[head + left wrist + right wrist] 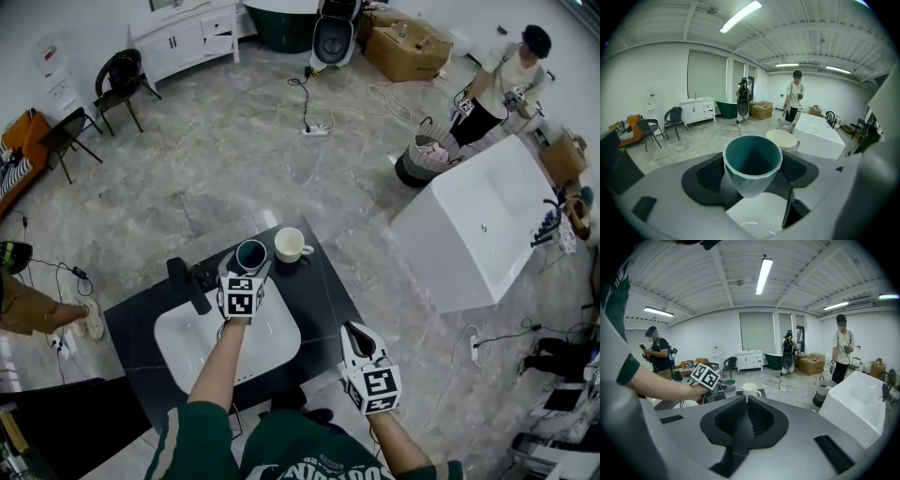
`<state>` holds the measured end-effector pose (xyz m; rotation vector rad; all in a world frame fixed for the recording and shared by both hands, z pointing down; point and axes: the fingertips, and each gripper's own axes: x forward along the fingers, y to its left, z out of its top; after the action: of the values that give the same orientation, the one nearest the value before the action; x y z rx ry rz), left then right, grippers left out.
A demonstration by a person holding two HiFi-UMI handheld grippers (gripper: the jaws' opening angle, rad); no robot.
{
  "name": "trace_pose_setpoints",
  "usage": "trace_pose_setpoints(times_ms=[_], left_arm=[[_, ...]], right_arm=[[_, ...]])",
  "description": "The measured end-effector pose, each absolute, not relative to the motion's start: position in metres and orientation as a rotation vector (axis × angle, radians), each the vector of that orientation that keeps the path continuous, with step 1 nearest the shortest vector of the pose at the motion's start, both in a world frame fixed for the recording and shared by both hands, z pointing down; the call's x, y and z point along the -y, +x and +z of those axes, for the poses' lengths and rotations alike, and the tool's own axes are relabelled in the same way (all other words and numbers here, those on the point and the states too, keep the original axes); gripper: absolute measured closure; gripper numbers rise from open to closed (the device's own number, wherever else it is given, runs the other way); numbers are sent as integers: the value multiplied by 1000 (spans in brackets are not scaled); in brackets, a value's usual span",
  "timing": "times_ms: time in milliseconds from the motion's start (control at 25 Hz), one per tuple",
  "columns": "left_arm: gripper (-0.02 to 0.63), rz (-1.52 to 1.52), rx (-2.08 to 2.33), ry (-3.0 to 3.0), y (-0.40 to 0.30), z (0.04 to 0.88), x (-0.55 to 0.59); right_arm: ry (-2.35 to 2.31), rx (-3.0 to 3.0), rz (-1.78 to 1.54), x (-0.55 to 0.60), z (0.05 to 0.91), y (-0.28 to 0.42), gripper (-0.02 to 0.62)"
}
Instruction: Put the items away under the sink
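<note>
Beyond the sink's far rim: the teal cup (250, 254) is set upright on the black surface (323, 291), and a white mug (290, 245) is seen just beside it, toward the sink's right side.
Sink as landmark: the white sink (272, 342) is sunk into the surface, and a black faucet (190, 284) is mounted at its left rim.
Step in hand: the pick-up of the teal cup is judged to be under way; neither item has yet been put away.
Left hand-held gripper (246, 272): it is reached out across the sink with its jaws spread wide to either side of the cup. A thin gap is seen at each pad, so it is read as released, not yet clamped.
Right hand-held gripper (748, 404): it is held off the sink's near right corner, clenched with jaws together, and nothing is carried.
Next move: the left jaws are to be closed on the cup's wall. The cup is then to be lifted clear of the mug and faucet and brought down below the sink. That space is shown in no view.
</note>
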<state>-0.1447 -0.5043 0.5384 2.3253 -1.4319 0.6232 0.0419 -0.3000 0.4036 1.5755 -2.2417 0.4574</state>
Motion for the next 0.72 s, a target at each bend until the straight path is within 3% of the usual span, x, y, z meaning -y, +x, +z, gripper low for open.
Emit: trace_pose_setpoints(times_ms=[720], left_arm=[[228,536,1292,2546,-92,458,391]], right_arm=[[1560,2306,431,216,391,48,552]])
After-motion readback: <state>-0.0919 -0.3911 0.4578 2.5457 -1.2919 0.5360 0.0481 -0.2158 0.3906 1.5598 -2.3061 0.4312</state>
